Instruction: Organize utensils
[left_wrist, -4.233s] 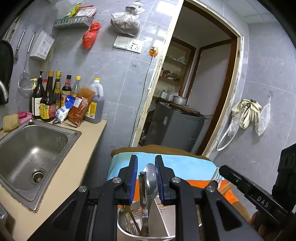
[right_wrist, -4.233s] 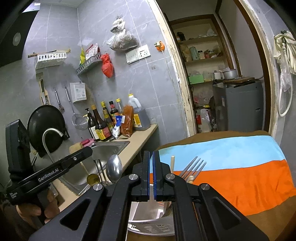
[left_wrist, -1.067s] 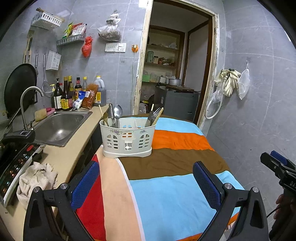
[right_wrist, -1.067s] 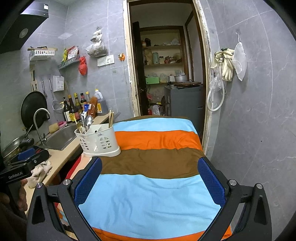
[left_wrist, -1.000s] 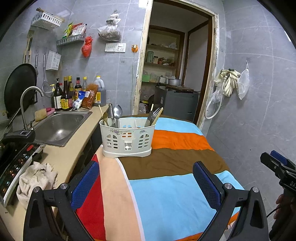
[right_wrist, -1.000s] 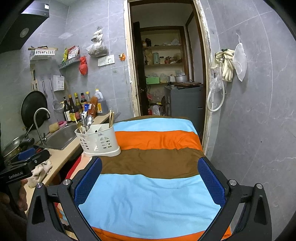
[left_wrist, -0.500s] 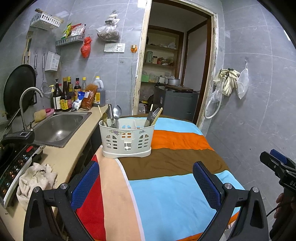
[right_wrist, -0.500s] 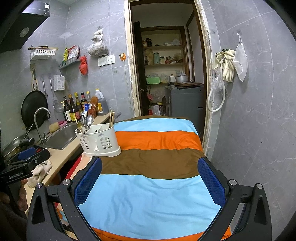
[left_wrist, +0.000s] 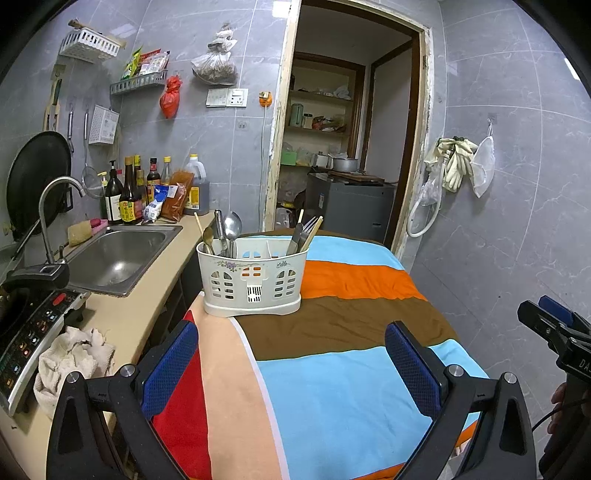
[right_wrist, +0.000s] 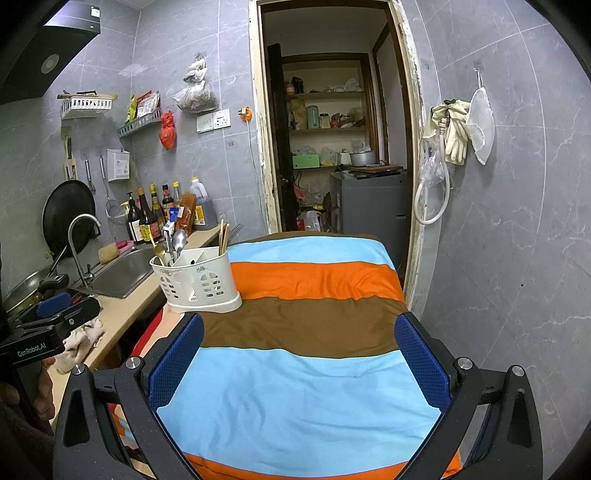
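Both grippers are now standing far back from the utensil holder (left_wrist: 255, 275), while some seconds ago they were close above it: the left one around a spoon, the right one pressed shut beside the forks. The left gripper (left_wrist: 291, 365) is holding its jaws wide apart with nothing between them, and the right gripper (right_wrist: 299, 365) is doing the same. In the last second almost nothing is moving.

I judge that the sorting is finished, or very near to finished, because no loose utensil is lying on the striped cloth (left_wrist: 332, 369). The spoons (left_wrist: 227, 230) are standing in the holder's compartment at 9 o'clock, and the forks and chopsticks (left_wrist: 308, 230) are leaning in the one at 3 o'clock.

In the left wrist view the holder is sitting at 12 o'clock on the cloth, near its far left corner. The cloth is covering a table and is lying slightly wrinkled. At 9 o'clock the counter is carrying a steel sink (left_wrist: 118, 254) with a curved tap, bottles behind it, and a crumpled rag (left_wrist: 70, 362) nearer. At 12 o'clock an open doorway (left_wrist: 351, 147) is leading to a storage room, and at 2 o'clock gloves (left_wrist: 456, 162) are hanging on the grey tiled wall.
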